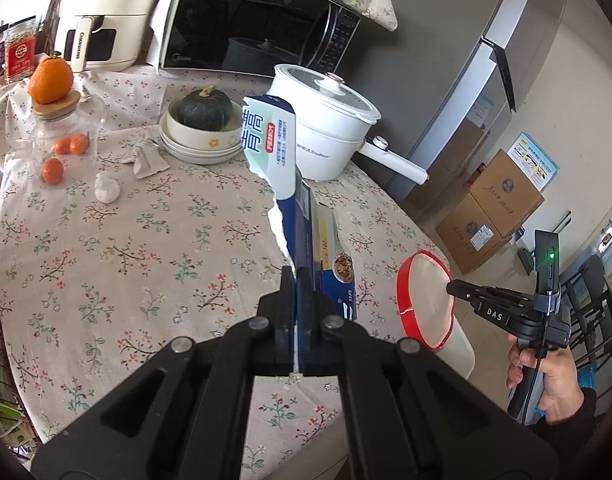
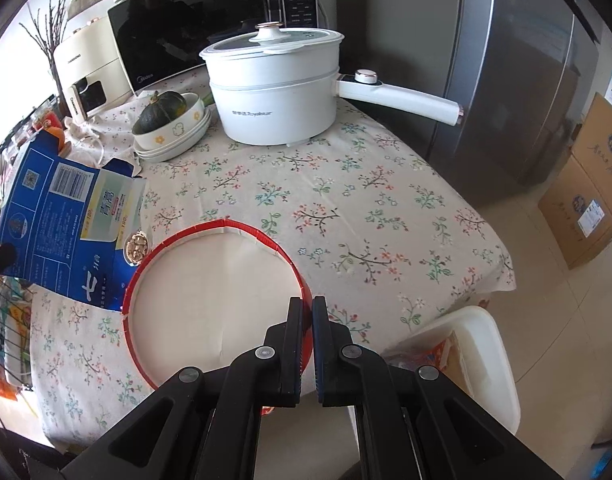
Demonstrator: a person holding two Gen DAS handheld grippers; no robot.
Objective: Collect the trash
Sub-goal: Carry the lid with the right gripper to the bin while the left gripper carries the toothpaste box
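Over the floral worktop [image 1: 105,240] we hold two pieces of trash off the cloth. Our left tongs [image 1: 295,292] are clamped on the torn blue carton [image 1: 293,200], which stands up edge-on in front of the white pot [image 1: 330,120]. Our right tongs [image 2: 308,312] are pinched tight on the rim of the red-edged round lid [image 2: 209,300], held at the worktop's near corner, just above the white bin [image 2: 486,360] on the floor. Carton and lid sit side by side, almost touching.

A white lidded electric pot [image 2: 277,96] sits beside a dark green squash [image 1: 203,109] in stacked white bowls [image 1: 197,142] on the floral tablecloth [image 1: 105,248].
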